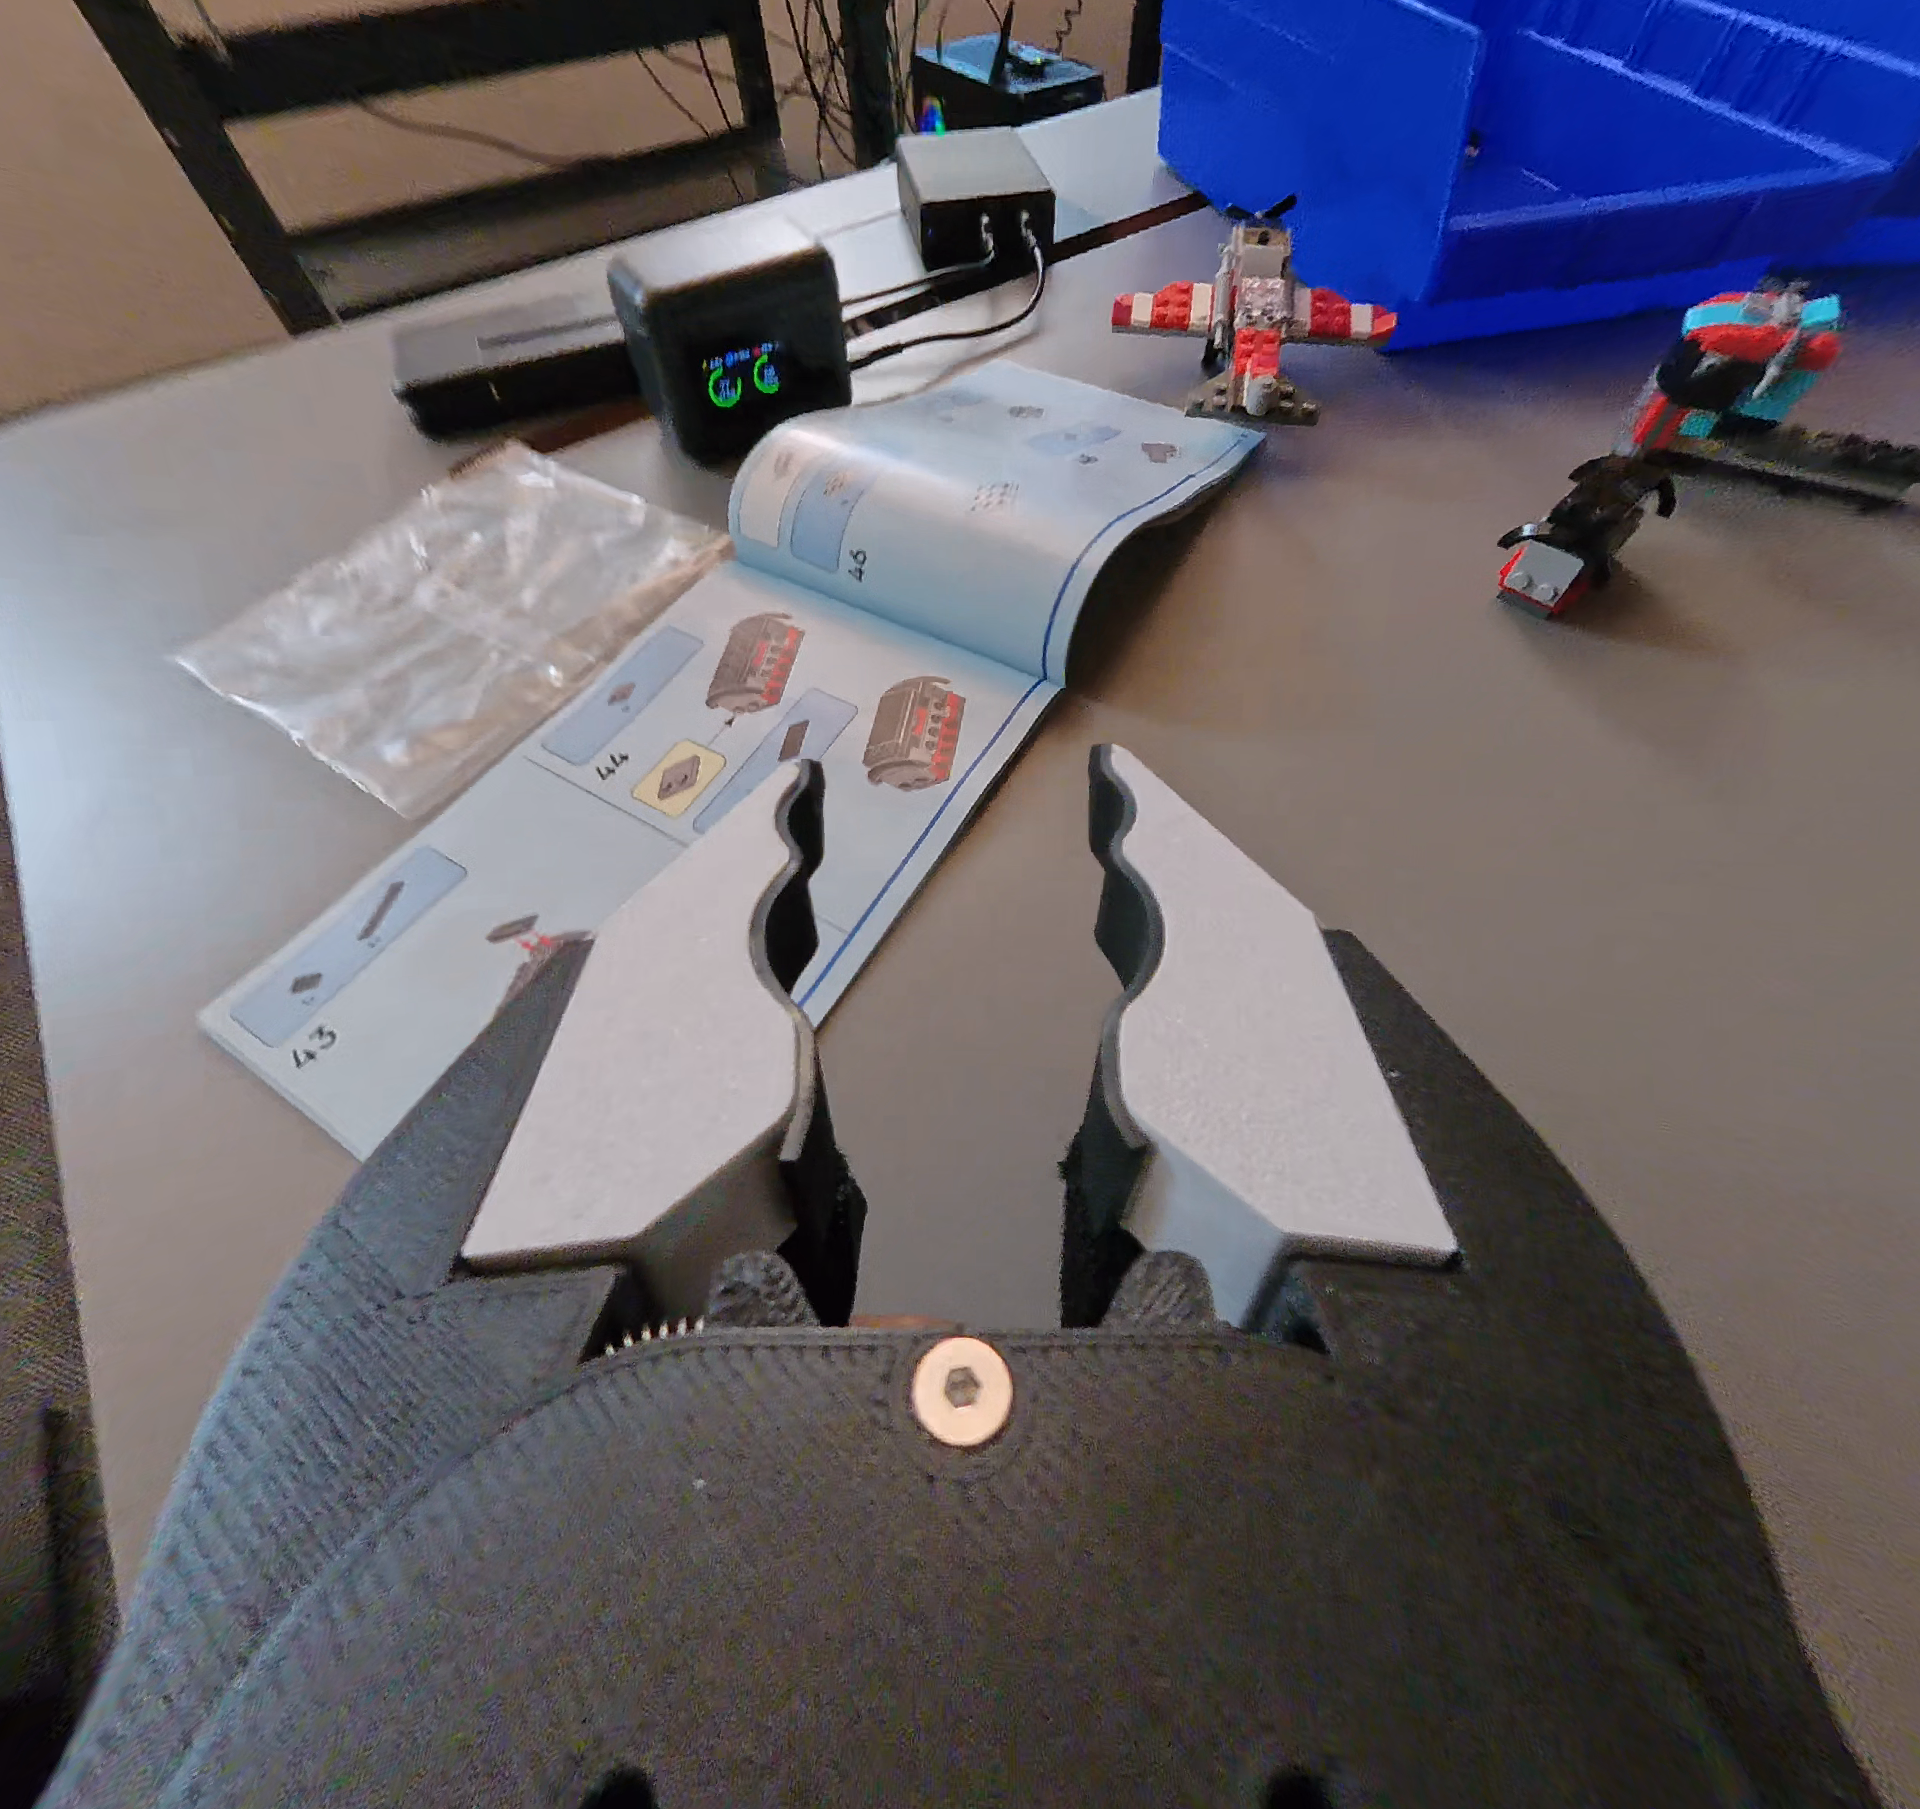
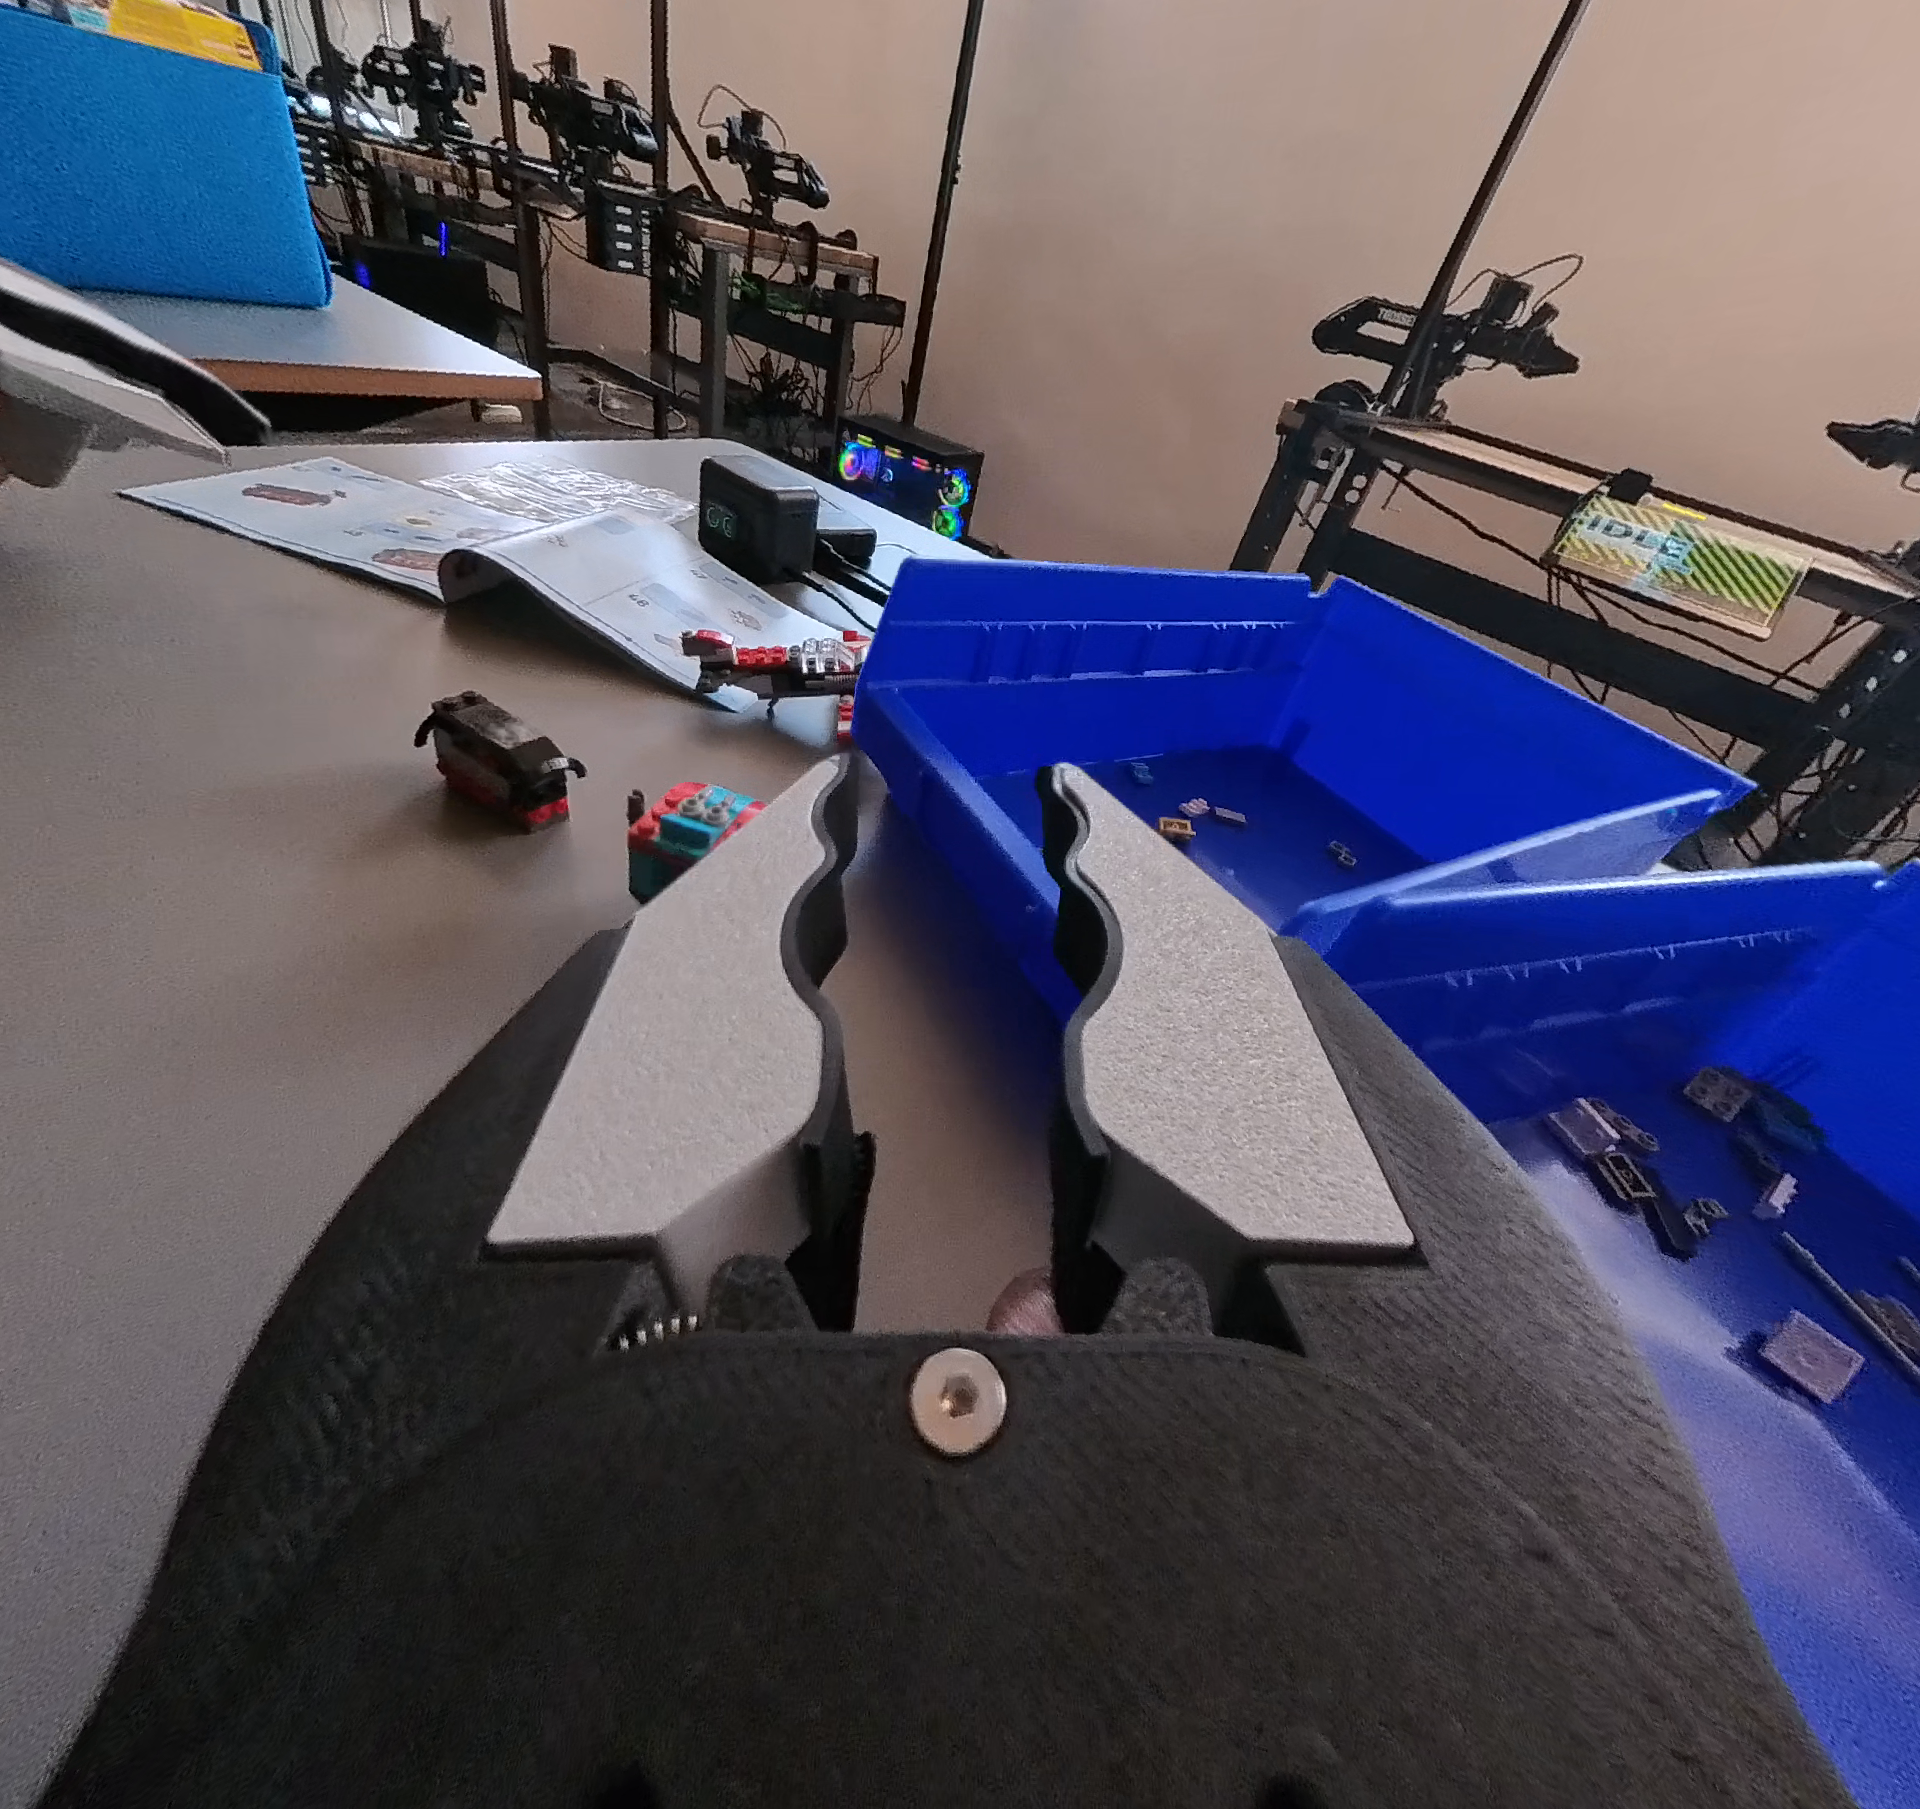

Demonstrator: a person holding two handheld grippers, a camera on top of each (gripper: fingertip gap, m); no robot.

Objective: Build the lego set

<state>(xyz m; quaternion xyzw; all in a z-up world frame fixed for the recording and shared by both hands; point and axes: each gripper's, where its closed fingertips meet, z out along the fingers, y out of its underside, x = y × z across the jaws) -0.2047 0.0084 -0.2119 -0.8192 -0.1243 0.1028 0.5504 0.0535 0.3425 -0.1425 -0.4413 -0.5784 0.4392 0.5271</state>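
— What's nearest the left gripper (image 1: 951,772)?

— Its grey fingers stand apart with nothing between them, above the bare grey tabletop (image 1: 1455,876). The open pale-blue paper instruction booklet (image 1: 831,637) lies just ahead and left; its spine runs away toward the far edge. A crumpled clear plastic bag (image 1: 436,616) lies left of it.

— And the right gripper (image 2: 945,772)?

— Also parted and empty (narrower than the left). Its tips sit at the near wall of the blue plastic bin (image 2: 1351,679). Just left is a small red-and-teal brick block (image 2: 686,829), then a black-and-red brick piece (image 2: 499,757).

— Farther?

— A red-and-white brick aeroplane (image 1: 1252,320) beside the bin, and a black box with a lit display (image 1: 732,346) near the far edge.
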